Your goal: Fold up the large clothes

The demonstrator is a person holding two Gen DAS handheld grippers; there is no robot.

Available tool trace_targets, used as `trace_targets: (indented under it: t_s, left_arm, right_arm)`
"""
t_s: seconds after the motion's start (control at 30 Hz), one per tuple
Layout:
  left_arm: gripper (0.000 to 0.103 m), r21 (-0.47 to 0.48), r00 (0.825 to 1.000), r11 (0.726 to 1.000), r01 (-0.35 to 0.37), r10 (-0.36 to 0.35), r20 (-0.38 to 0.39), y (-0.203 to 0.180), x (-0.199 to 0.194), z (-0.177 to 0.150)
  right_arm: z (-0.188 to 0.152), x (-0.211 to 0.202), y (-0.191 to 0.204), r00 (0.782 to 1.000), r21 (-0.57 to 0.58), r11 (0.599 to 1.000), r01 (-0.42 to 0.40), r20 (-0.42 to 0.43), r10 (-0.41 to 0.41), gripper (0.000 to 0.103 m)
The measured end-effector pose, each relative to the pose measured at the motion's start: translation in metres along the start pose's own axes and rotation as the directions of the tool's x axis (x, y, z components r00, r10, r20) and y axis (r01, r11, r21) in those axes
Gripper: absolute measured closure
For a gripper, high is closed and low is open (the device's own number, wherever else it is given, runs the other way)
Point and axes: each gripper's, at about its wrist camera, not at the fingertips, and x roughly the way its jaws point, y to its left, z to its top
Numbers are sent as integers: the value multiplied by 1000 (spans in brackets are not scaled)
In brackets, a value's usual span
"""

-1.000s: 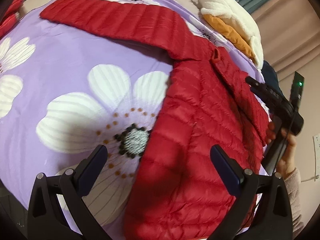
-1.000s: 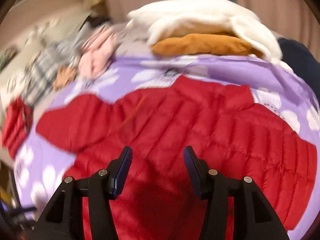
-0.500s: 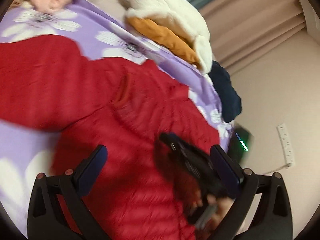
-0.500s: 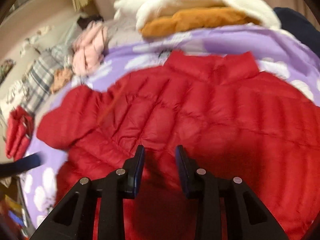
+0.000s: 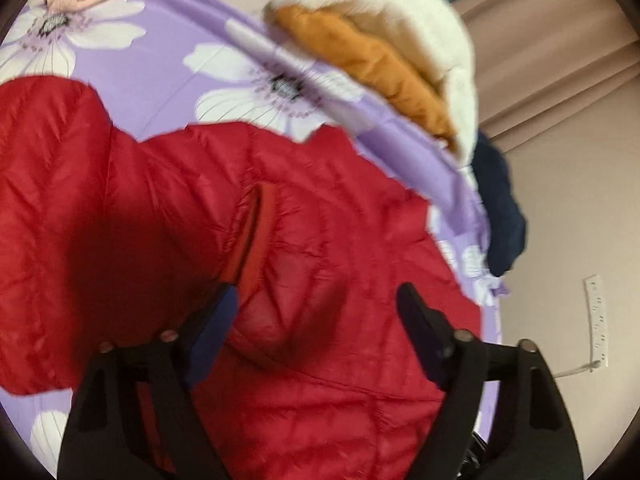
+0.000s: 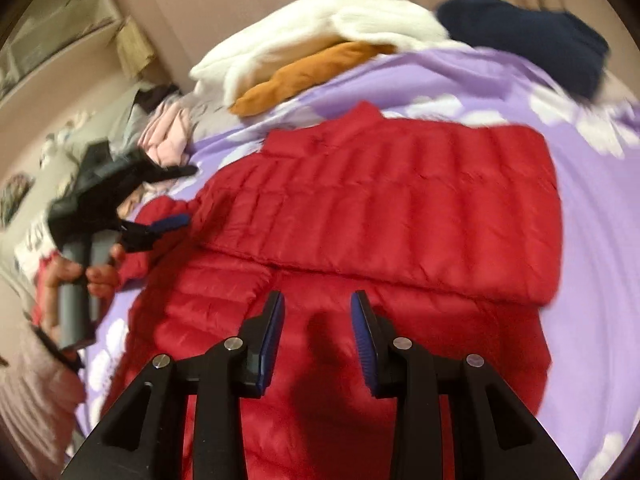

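A red quilted down jacket lies flat on the purple flowered bedsheet, collar toward the far side; one sleeve is folded across its body. In the left wrist view the jacket fills the middle, with a sleeve at the left. My left gripper is open and empty, hovering just above the jacket near its collar loop; it also shows in the right wrist view at the jacket's left edge. My right gripper is open and empty, low over the jacket's lower body.
A white and orange bundle of clothes lies at the far edge of the bed, a dark navy garment beside it. Pink clothes lie at the far left. A wall and power strip are to the right.
The jacket's right sleeve now lies folded across its body. My left gripper swung over the jacket and narrowed somewhat. My right gripper opened a little and pulled back.
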Motion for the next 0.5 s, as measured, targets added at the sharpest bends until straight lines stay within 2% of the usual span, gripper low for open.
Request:
trace_targets:
  t_s: [0.03, 0.07, 0.13, 0.23, 0.33, 0.4, 0.43, 0.5]
  left_arm:
    - [33, 2, 1000, 1000, -20, 20, -8, 2, 5, 0]
    - [53, 16, 996, 996, -86, 87, -29, 3, 14, -1]
    - [76, 46, 980, 981, -189, 192, -57, 8, 25, -4]
    - [84, 84, 967, 965, -247, 251, -45, 5, 23, -6]
    - [84, 112, 955, 949, -294, 298, -11, -3, 9, -8]
    - [81, 134, 949, 941, -311, 316, -16, -4, 11, -9]
    - [81, 129, 943, 936, -328, 332, -13, -2, 13, -9]
    - [81, 106, 944, 939, -326, 329, -13, 0, 15, -10]
  right_arm:
    - [-2, -3, -3, 1000, 13, 1000, 3, 8, -3, 68]
    - [-4, -6, -5, 1000, 19, 1000, 4, 11, -4, 68]
    - [-7, -9, -8, 1000, 31, 1000, 0, 14, -1, 68]
    - [-7, -13, -6, 1000, 29, 1000, 11, 21, -11, 68]
    - [-1, -18, -4, 999, -4, 1000, 8, 52, -8, 68]
    - [14, -18, -6, 994, -19, 998, 55, 96, -53, 68]
    - [21, -17, -10, 991, -7, 997, 74, 115, -73, 68]
    - [38, -11, -26, 982, 45, 991, 125, 138, -130, 68]
